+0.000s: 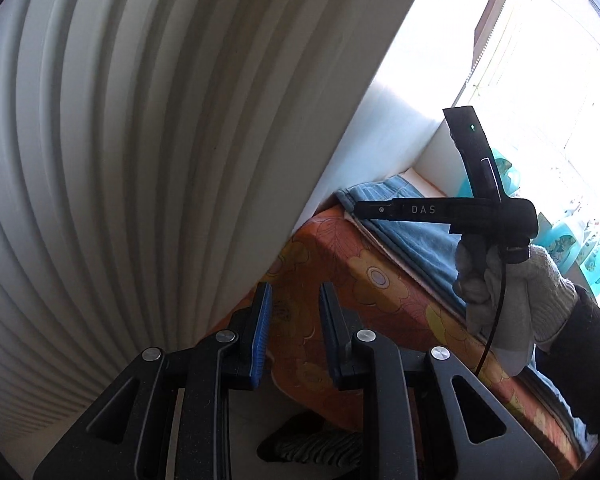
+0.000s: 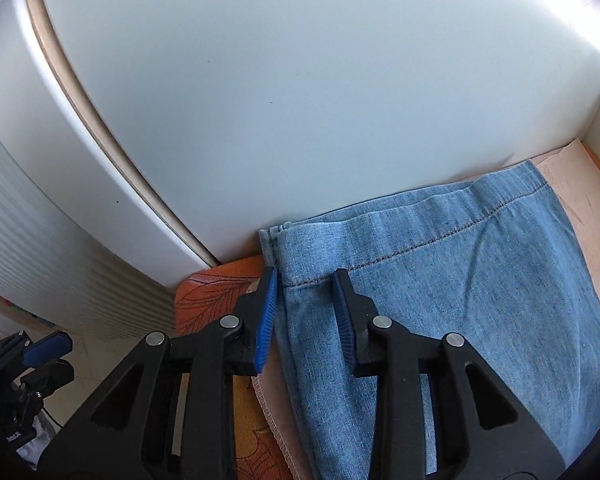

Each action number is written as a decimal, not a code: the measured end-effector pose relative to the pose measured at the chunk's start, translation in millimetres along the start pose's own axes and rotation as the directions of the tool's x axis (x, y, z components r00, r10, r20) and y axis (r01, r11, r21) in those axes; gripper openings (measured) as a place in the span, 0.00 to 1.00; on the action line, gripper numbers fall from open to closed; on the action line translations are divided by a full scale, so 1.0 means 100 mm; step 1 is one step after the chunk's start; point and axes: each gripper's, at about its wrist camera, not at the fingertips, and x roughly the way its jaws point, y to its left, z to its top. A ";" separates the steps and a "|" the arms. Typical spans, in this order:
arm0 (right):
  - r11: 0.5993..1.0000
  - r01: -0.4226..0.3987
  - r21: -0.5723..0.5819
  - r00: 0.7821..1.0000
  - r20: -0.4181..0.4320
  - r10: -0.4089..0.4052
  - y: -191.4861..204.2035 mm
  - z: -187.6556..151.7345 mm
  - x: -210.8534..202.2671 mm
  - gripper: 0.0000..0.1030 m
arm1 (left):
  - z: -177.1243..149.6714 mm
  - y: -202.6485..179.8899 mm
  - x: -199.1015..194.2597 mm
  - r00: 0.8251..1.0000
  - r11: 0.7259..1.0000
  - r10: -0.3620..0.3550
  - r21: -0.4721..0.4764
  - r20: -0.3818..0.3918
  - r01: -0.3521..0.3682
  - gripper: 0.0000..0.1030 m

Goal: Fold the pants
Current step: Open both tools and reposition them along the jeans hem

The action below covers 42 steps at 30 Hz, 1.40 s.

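Note:
Light blue denim pants [image 2: 440,292] lie flat on a pale cloth on an orange floral mattress, their stitched hem end against a white wall. My right gripper [image 2: 306,304] is open, hovering just above the pants' left hem corner, holding nothing. In the left wrist view the pants [image 1: 416,240] show far off on the mattress [image 1: 360,280]. My left gripper [image 1: 294,320] is open and empty, off the mattress's side, below its top. The right gripper [image 1: 364,209], held by a gloved hand [image 1: 508,292], shows above the pants; its jaws point away there.
A white ribbed panel [image 1: 140,160] stands close on the left. A white wall [image 2: 300,100] backs the mattress. A pale cloth [image 2: 580,208] lies under the pants. Turquoise containers [image 1: 580,248] sit by a bright window. Dark slippers [image 1: 312,446] lie on the floor below.

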 end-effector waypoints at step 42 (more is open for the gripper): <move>0.983 -0.027 0.181 0.991 0.135 0.002 0.50 0.08 -0.41 0.21 | 0.11 -0.22 0.16 0.993 0.992 -0.113 0.055 -0.035 0.115 0.21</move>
